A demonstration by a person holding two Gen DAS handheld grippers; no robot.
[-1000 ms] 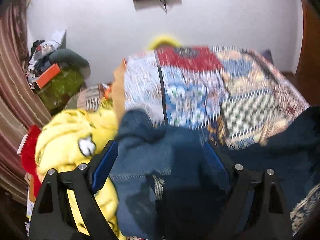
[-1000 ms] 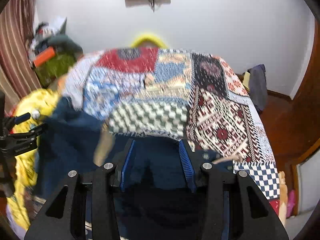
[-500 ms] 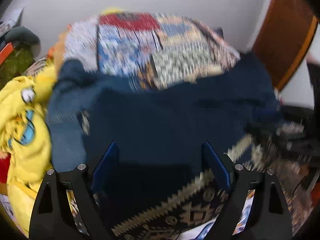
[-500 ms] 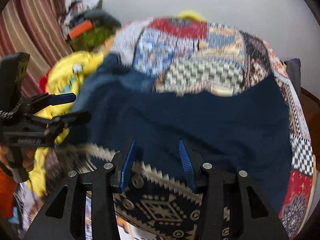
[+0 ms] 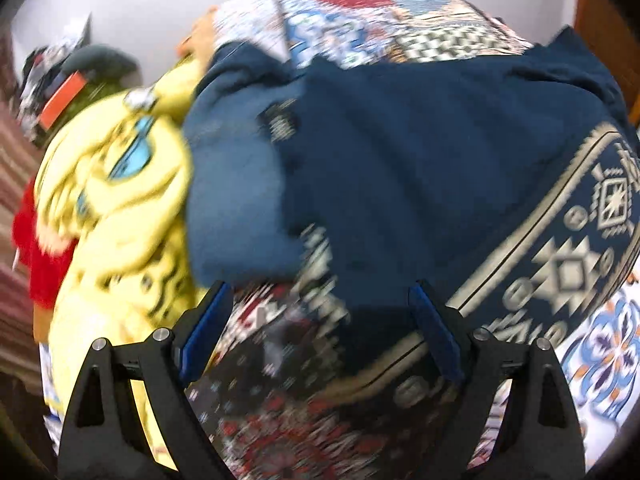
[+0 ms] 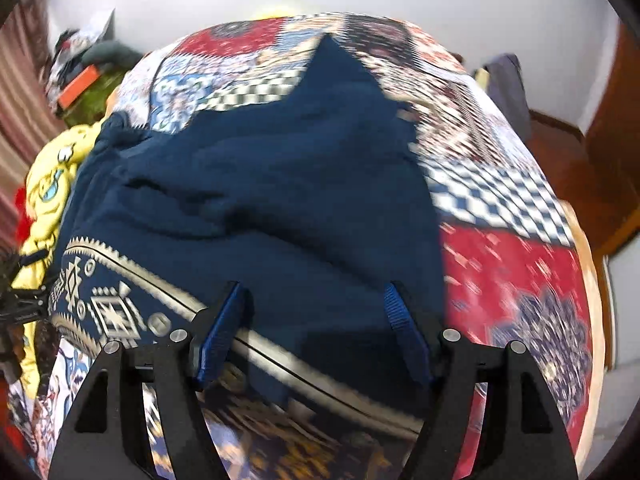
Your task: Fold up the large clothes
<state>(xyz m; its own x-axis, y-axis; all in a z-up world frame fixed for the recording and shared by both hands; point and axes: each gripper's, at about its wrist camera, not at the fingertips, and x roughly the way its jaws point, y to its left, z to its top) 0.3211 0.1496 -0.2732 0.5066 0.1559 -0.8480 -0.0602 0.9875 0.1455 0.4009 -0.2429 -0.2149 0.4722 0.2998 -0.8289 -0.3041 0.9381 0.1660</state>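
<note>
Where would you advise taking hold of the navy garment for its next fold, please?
Probably at the patterned hem band of the navy garment, coming from the near edge with jaws low: the band lies flat and closest, while the far corner stretches away across the patchwork quilt.

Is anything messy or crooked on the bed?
Yes. The navy garment lies rumpled and skewed on the patchwork bedspread, one corner poking toward the wall. Beside it, a yellow garment sits in a crumpled heap.

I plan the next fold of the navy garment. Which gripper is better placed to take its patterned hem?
Probably the right gripper: its jaws have just been opening, and the patterned hem of the navy garment lies directly under them. The left gripper is open too, above the quilt.
</note>
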